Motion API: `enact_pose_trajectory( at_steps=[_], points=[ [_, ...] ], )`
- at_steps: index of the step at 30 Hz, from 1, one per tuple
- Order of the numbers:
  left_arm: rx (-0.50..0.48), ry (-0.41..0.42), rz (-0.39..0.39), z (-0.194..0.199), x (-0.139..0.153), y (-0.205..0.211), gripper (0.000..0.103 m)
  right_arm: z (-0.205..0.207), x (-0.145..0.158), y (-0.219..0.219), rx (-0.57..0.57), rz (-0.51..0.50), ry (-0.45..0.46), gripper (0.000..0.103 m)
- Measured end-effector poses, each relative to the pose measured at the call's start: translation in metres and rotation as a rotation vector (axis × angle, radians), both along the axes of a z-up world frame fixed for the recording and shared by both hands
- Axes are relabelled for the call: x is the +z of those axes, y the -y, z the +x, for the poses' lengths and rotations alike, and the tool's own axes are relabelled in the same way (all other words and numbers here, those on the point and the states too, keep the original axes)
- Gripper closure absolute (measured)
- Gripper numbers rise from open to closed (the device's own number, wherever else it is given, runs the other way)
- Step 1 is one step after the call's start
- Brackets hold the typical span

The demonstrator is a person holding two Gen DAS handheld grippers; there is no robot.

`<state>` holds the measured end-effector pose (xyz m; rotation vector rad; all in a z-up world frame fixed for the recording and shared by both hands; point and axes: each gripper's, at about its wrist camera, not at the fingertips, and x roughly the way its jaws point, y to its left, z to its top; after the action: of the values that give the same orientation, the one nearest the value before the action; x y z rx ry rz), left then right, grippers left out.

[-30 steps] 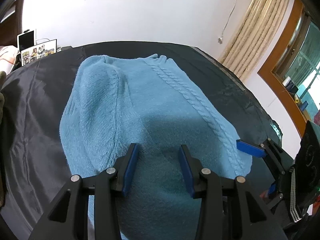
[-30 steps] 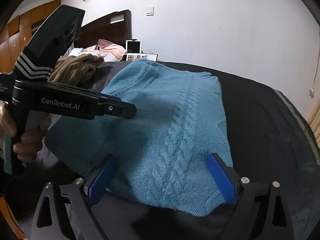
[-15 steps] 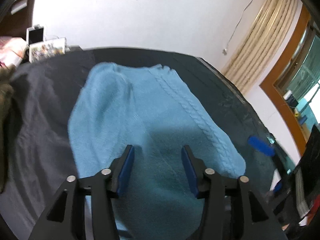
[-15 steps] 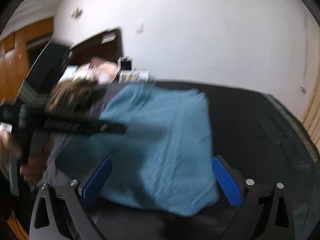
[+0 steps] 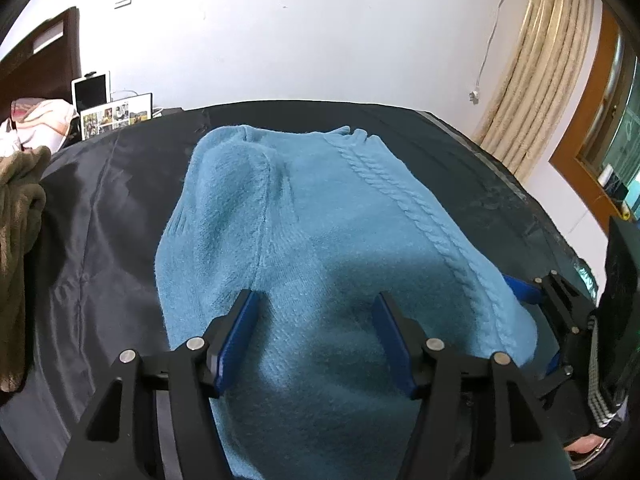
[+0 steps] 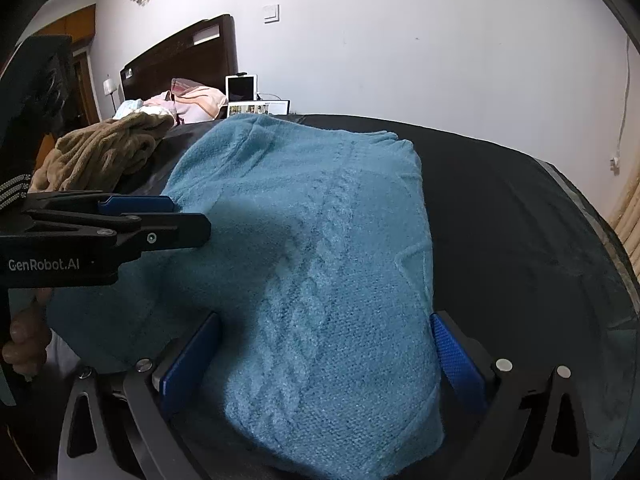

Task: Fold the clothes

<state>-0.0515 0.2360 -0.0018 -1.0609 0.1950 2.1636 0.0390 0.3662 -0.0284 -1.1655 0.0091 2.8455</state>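
your blue sweater [image 5: 320,240] lies folded on the black cover [image 5: 100,208] of the bed, its cable-knit stripe running away from you, with a brown garment [image 6: 100,152] heaped near its left side. your left tool [image 5: 316,336] stands wide above the near part of the sweater, gripping nothing, and your right tool [image 6: 320,356] stands wider still, its blue pads [image 6: 456,356] on either side of the sweater's near right corner without pinching the knit.
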Motion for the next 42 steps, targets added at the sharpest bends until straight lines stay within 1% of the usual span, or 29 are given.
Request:
enact_pose_trajectory(
  at_steps=[3, 6, 9, 12, 13, 14, 15, 16, 19, 23, 25, 28, 30, 32, 35, 39, 42],
  points=[
    [-0.005, -0.022, -0.016, 0.002, 0.0, -0.002, 0.037, 0.006, 0.004, -0.002, -0.007, -0.019, -0.004, 0.0],
    [0.001, -0.009, -0.004, 0.001, 0.001, -0.001, 0.037, 0.022, 0.02, -0.006, -0.02, -0.064, -0.049, 0.0],
    [0.013, 0.005, 0.009, 0.001, 0.002, 0.0, 0.036, 0.038, 0.028, -0.006, -0.018, -0.087, -0.1, 0.0],
    [0.026, 0.002, 0.014, 0.004, 0.002, -0.001, 0.035, 0.031, 0.027, -0.001, 0.016, -0.104, -0.059, 0.0],
    [0.034, -0.005, 0.017, 0.005, 0.002, -0.001, 0.034, 0.026, 0.023, 0.001, 0.021, -0.08, -0.033, 0.0],
    [0.04, -0.01, 0.018, 0.006, 0.001, -0.002, 0.033, 0.019, 0.019, 0.003, 0.017, -0.026, -0.004, 0.0],
    [0.044, -0.013, 0.019, 0.006, 0.001, -0.003, 0.032, 0.012, 0.014, 0.004, 0.018, 0.005, 0.018, 0.0],
    [0.048, -0.014, 0.018, 0.006, 0.0, -0.004, 0.032, 0.005, 0.009, 0.002, 0.022, 0.017, 0.035, 0.0],
    [0.079, -0.005, 0.018, 0.0, 0.0, -0.008, 0.031, -0.013, 0.005, -0.012, 0.012, -0.043, 0.058, 0.0],
    [0.109, 0.028, 0.045, -0.008, 0.0, -0.011, 0.025, -0.028, 0.006, -0.019, 0.029, -0.044, 0.072, 0.0],
    [0.108, 0.023, 0.047, -0.006, 0.002, -0.011, 0.024, -0.025, 0.007, -0.019, 0.031, -0.04, 0.068, 0.0],
    [0.096, -0.017, 0.024, 0.004, 0.003, -0.012, 0.024, -0.007, 0.01, -0.02, 0.015, -0.05, 0.05, 0.0],
    [0.105, -0.036, 0.016, 0.01, 0.007, -0.011, 0.024, 0.013, 0.018, -0.021, 0.002, -0.049, 0.013, 0.0],
    [0.128, -0.046, 0.02, 0.018, 0.013, -0.008, 0.024, 0.034, 0.026, -0.022, -0.017, -0.043, -0.029, 0.0],
    [0.165, -0.065, 0.039, 0.036, 0.024, -0.002, 0.022, 0.068, 0.036, -0.027, -0.035, -0.064, -0.081, 0.0],
    [0.214, -0.091, 0.045, 0.062, 0.03, 0.005, 0.022, 0.101, 0.043, -0.034, -0.059, -0.095, -0.118, 0.0],
    [0.227, -0.118, 0.045, 0.082, 0.034, 0.005, 0.022, 0.128, 0.051, -0.038, -0.068, -0.118, -0.141, 0.0]
  ],
)
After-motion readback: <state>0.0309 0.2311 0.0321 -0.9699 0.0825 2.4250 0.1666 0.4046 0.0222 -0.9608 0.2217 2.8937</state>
